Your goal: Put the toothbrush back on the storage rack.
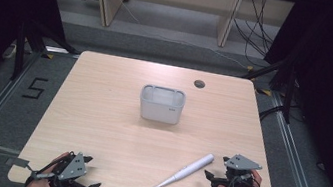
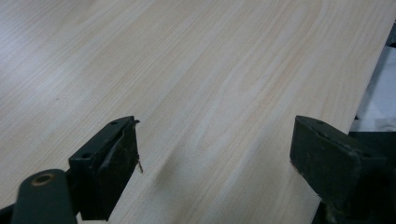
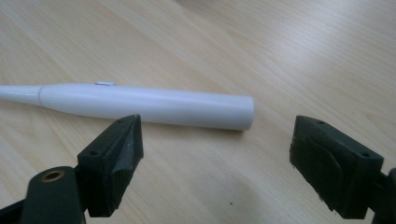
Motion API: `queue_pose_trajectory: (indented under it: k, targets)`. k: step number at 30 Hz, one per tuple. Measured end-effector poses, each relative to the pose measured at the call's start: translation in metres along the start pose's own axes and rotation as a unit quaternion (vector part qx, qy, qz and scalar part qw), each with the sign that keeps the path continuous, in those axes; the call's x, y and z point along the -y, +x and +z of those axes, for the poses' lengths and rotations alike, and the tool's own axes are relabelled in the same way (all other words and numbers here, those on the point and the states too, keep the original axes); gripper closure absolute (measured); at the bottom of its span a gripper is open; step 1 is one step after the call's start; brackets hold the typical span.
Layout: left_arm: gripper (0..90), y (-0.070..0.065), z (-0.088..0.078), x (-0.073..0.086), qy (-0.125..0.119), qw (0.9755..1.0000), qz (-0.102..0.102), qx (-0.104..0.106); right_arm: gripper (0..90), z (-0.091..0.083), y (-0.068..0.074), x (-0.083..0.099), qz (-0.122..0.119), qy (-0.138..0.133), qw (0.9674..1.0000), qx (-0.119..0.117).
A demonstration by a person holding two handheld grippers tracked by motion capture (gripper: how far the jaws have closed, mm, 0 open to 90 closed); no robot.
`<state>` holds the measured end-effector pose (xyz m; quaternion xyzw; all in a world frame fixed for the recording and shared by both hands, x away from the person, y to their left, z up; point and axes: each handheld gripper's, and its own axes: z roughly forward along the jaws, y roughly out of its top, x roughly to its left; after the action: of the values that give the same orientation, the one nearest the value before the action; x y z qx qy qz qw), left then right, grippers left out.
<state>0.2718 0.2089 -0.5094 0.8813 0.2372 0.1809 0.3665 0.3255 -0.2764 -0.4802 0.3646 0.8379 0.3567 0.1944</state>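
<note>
A white electric toothbrush (image 1: 185, 172) lies flat on the wooden table near the front right, brush head toward the front edge. In the right gripper view its thick handle (image 3: 149, 105) lies just beyond the jaws. My right gripper (image 1: 212, 175) rests on the table just right of the handle end, open, nothing between its jaws (image 3: 215, 158). My left gripper (image 1: 91, 172) sits at the front left corner, held by a hand, open over bare wood (image 2: 215, 158). A white rectangular holder (image 1: 161, 104) stands upright at the table's middle.
A round cable hole (image 1: 199, 83) sits at the back right of the table (image 1: 100, 113). The table's right edge shows in the left gripper view (image 2: 369, 93). Dark curtains and floor rails flank the table.
</note>
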Motion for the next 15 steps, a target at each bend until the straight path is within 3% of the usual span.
queue_pose_trajectory:
  k: [3, 12, 14, 15]
  targets:
    - [14.8, 0.000, 0.000, 0.000, 0.001, 1.0000, 0.000, 0.000, 17.7, 0.000, 0.005, -0.003, -0.006, 0.005, 0.9999, -0.007]
    - [14.8, 0.001, 0.000, 0.000, 0.004, 1.0000, 0.001, -0.002, 18.3, 0.002, 0.015, -0.011, -0.065, 0.005, 0.9977, -0.014]
    - [14.8, 0.000, 0.000, 0.000, 0.003, 1.0000, 0.000, -0.003, 18.3, 0.002, 0.017, -0.012, -0.066, 0.008, 0.9977, -0.015]
    - [14.8, 0.000, 0.001, 0.001, 0.003, 1.0000, -0.004, -0.002, 18.9, 0.001, 0.020, -0.015, -0.084, 0.007, 0.9962, -0.021]
